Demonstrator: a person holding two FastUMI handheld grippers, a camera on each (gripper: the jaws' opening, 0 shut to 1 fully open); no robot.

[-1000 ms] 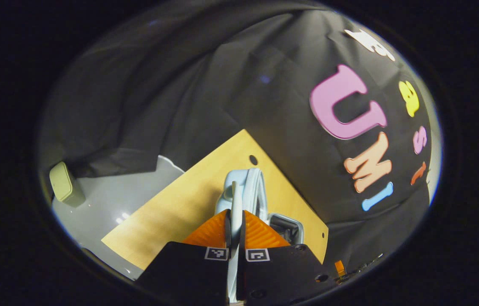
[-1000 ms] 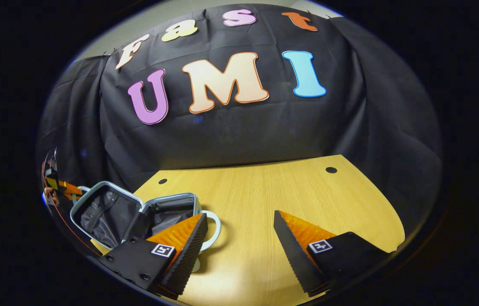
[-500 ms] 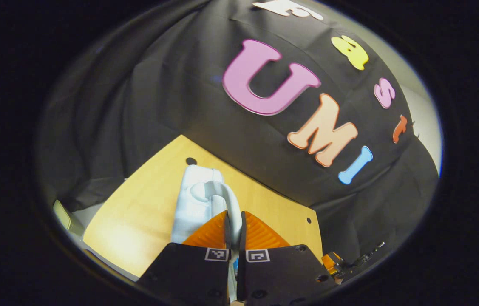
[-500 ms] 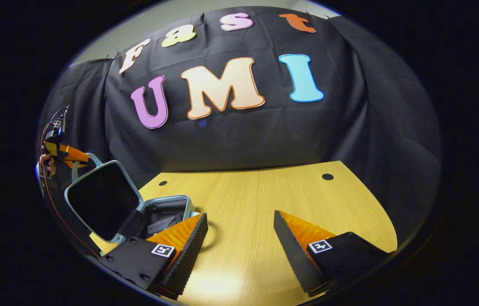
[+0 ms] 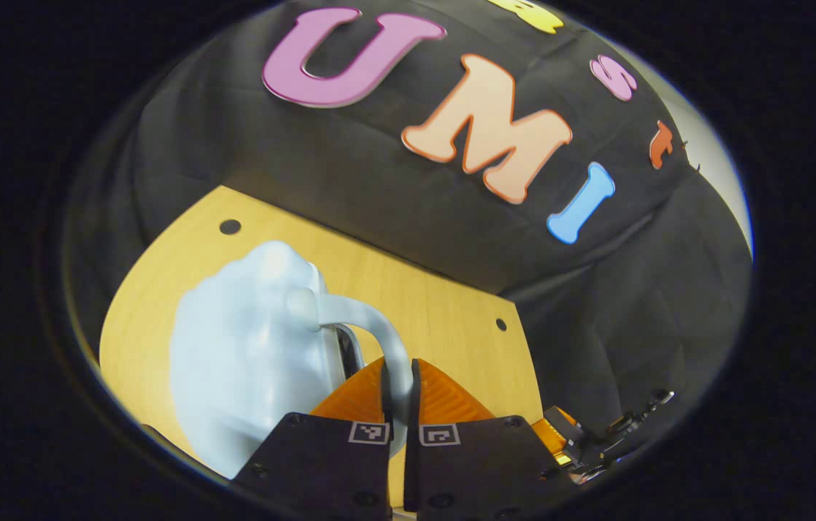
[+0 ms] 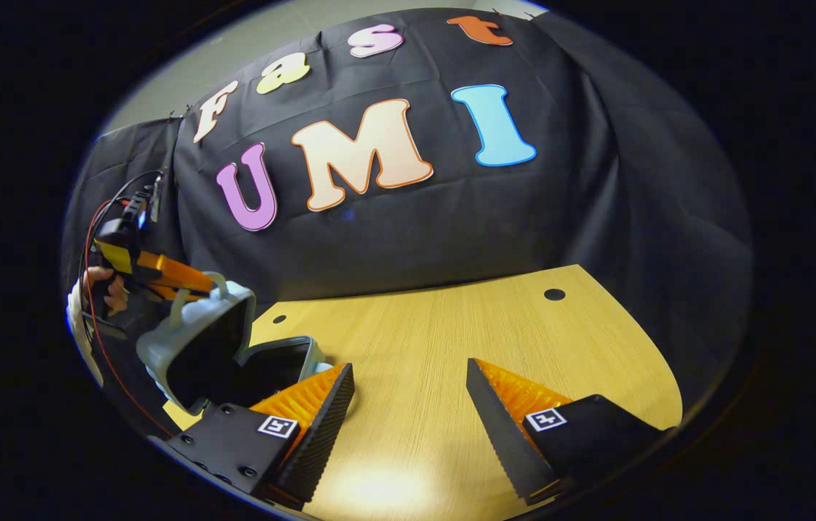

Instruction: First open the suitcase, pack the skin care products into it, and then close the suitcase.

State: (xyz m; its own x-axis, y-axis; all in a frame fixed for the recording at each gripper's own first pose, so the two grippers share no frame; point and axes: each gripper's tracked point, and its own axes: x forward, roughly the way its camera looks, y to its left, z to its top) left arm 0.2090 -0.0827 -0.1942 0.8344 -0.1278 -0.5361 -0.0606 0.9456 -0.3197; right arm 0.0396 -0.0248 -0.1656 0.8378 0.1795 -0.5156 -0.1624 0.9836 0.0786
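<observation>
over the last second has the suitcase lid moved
Yes. In the right gripper view the suitcase lid has swung up from lying flat open and now tilts over the base toward the table hole, with the left gripper clamped on its handle.

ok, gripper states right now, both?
Left gripper: shut on the suitcase handle.
Right gripper: open, holding nothing, above the table.
</observation>
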